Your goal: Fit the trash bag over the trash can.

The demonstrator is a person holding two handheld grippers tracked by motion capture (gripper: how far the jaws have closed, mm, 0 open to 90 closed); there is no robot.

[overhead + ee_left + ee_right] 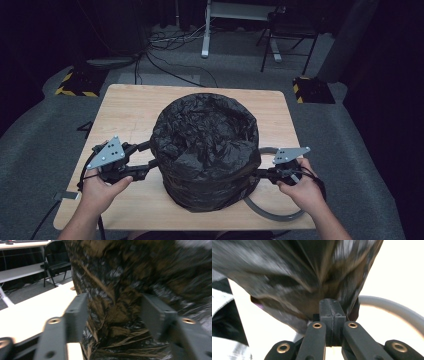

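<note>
The surface point(135, 107) is a pale wooden top, and a bin wrapped in a crinkled black bag point(207, 150) stands upright at its middle, a little toward the person. The bag covers the bin's sides and sinks into its mouth in loose folds. A grey ring point(272, 214) lies flat on the surface at the bag's right, curving round the foot of the bag on the near side and partly hidden behind it.

The left tool point(150, 156) comes in at the bag's left flank, low down. In the left gripper view its jaws stand well apart with the plastic between them, and they seem to press on nothing, though that view is blurred; they have just been opening.

The right tool point(255, 175) meets the bag's right flank, just above the ring. In the right gripper view point(332, 305) its jaws are closed tight together on a pinch of the plastic (the folds fan up and out from that pinch). A hand point(302, 187) holds it, to the right of the bag.
</note>
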